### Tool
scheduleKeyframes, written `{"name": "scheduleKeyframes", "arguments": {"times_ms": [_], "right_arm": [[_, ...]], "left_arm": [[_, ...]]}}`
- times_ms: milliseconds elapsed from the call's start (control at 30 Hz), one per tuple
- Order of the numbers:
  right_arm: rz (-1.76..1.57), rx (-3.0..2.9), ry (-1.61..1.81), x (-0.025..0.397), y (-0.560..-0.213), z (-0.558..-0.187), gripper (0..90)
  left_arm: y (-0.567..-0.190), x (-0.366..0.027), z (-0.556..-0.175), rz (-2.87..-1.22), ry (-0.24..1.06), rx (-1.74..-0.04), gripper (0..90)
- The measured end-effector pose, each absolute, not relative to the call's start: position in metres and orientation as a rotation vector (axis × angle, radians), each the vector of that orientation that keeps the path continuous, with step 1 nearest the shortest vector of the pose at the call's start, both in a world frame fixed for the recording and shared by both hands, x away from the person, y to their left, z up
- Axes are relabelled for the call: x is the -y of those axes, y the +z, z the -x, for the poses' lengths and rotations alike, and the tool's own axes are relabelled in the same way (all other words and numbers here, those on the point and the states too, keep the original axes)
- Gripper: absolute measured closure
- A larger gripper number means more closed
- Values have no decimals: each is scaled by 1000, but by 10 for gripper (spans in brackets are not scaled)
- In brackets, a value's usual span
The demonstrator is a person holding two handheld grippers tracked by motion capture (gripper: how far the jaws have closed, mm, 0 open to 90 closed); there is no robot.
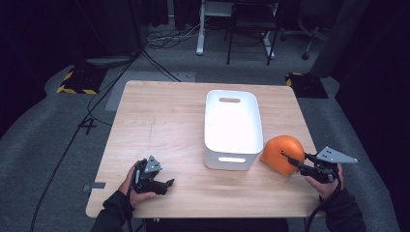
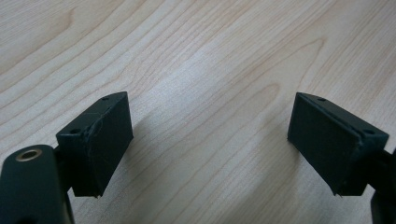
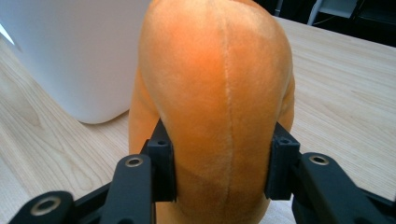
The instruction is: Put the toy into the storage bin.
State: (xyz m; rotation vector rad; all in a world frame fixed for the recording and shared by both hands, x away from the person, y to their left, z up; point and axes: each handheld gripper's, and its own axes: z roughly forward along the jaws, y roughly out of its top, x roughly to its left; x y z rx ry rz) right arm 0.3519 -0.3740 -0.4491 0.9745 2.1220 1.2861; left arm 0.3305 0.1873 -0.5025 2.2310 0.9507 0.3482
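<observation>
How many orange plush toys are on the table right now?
1. The orange plush toy lies just right of the white bin, clamped in the right gripper. The bin's interior looks empty, though its near wall hides a strip of floor.

- My right claw covers both flanks of the orange plush, whose base runs off the bottom edge of the right gripper view.
- The plush hides the white bin's near right corner there.
- The desk's near edge hides my forearms.

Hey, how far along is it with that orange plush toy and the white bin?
Done: the right tongs are clamped on the orange plush toy. In hand: the toy sits beside the white bin, not inside. Left, probably: lifting it in. The left tongs hang open over bare wood.
</observation>
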Motion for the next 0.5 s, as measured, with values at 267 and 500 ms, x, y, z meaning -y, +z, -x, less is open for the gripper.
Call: {"name": "scheduleKeyframes", "arguments": {"times_ms": [267, 500], "right_arm": [[-979, -2096, 1302, 374, -440, -352, 565], [-964, -2084, 1312, 371, -431, -353, 562]], "left_arm": [[-502, -187, -331, -2236, 341, -949, 142], [-502, -187, -331, -2233, 334, -952, 142]]}}
